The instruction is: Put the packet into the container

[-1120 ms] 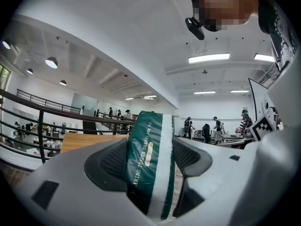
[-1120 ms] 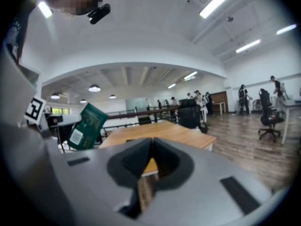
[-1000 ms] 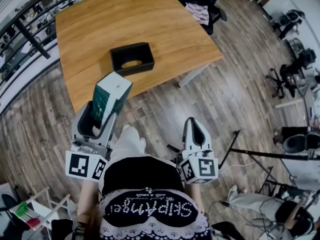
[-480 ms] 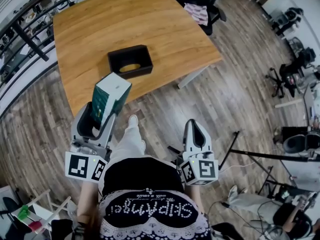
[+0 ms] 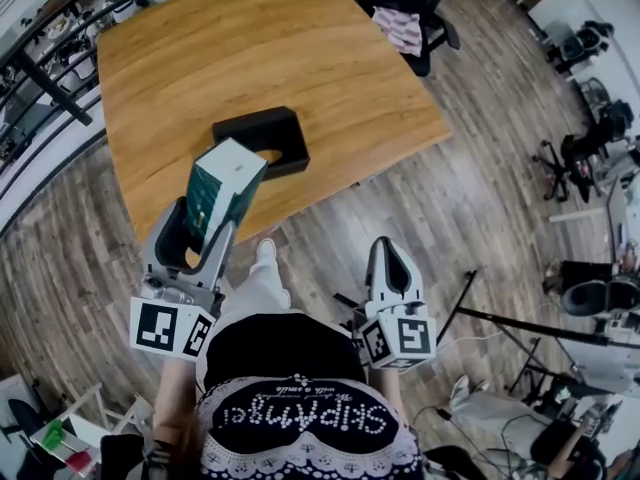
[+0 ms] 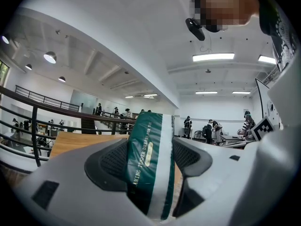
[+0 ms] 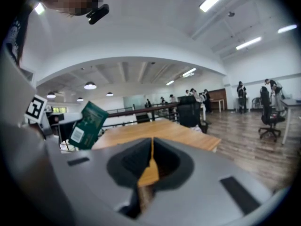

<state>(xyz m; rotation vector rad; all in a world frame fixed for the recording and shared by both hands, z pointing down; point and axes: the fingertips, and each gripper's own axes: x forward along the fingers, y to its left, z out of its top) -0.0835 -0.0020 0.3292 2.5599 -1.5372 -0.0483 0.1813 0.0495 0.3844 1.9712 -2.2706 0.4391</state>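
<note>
Black container near worktop front edge, bare wood around it. Left gripper fingers clamped on dark green, white-banded packet, tilted, raised just before container. Right gripper fingers together, empty, over floor.

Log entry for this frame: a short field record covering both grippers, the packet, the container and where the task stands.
Left gripper: shut on the green and white packet, which it holds tilted in the air
Right gripper: shut, nothing between its jaws, short of the wooden table
Container: black, open-topped, on the table near its front edge
Packet versus container: not inside; overlaps its near side in the head view
Task status: packet not yet placed
</note>
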